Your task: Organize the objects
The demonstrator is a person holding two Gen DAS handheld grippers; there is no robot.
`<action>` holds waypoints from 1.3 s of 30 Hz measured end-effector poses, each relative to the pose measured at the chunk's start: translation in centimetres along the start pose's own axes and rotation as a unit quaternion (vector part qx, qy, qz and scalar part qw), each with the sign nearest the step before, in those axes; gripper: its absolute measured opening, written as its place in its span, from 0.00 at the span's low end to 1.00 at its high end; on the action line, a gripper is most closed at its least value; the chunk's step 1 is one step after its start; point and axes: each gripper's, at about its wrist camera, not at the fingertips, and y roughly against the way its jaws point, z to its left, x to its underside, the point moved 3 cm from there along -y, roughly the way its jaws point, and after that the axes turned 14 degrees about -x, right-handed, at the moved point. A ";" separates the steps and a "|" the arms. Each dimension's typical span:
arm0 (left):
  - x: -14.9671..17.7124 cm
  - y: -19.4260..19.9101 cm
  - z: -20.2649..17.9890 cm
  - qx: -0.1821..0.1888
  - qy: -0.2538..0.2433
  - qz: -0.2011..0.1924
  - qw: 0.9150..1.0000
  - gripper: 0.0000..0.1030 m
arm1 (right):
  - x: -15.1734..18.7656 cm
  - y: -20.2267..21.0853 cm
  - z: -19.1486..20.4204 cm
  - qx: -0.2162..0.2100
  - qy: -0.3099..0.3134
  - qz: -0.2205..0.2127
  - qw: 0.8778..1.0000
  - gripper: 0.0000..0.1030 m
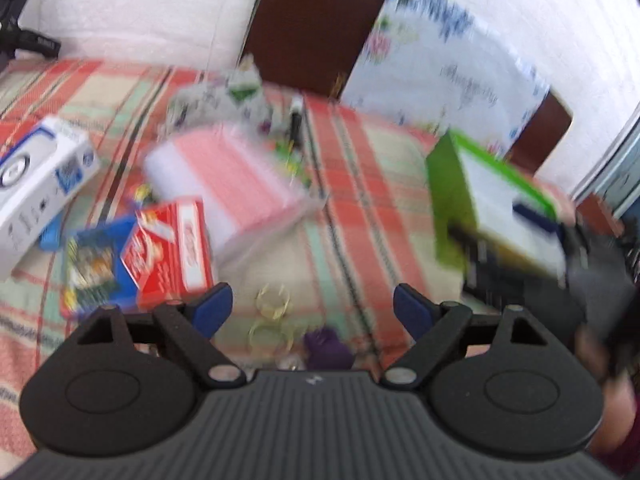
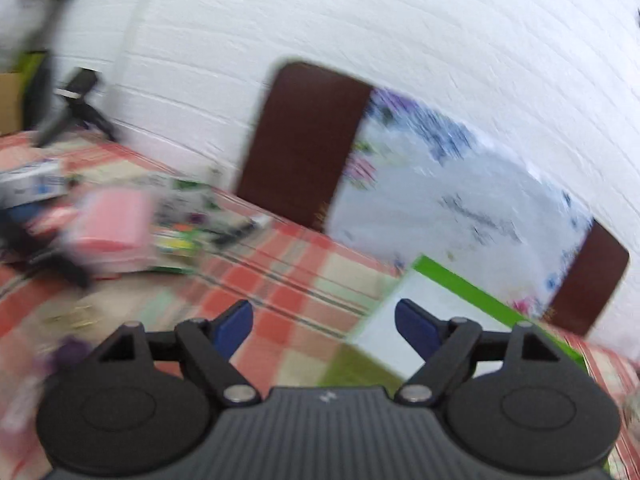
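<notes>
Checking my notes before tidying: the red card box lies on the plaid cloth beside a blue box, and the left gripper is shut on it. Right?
Not quite. The left gripper is open and holds nothing, as the left wrist view shows. The red card box does lie on the plaid cloth beside the blue box.

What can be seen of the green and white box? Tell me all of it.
The green and white box is a flat carton, cardboard by the look of it, with bright green sides and a white top face edged in green. It is tilted, one corner raised off the checked cloth. In the left camera the right gripper reaches it at its near right corner, one dark blue pad lying on the white face. Whether the jaws pinch it cannot be told through the blur. Any print is unreadable.
</notes>
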 end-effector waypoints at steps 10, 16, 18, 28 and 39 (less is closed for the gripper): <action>2.4 -0.4 3.7 -0.004 0.035 0.040 0.999 0.85 | -0.2 -8.7 -2.5 -0.115 -0.069 0.124 0.983 0.71; 2.3 -0.2 4.3 -0.003 0.047 0.041 0.998 0.85 | -1.6 -7.0 4.8 -0.242 0.054 0.090 0.965 0.56; 2.4 -0.1 4.1 -0.001 0.043 0.041 0.998 0.85 | -1.7 -6.5 7.5 -0.274 0.108 0.086 0.952 0.56; 2.5 0.3 3.6 0.018 0.034 0.041 0.998 0.85 | -2.2 1.9 4.3 -0.219 0.012 -0.058 0.974 0.75; 2.8 -0.5 2.1 0.022 0.027 0.062 0.997 0.85 | 5.5 3.3 10.4 -0.283 0.002 0.018 0.959 0.75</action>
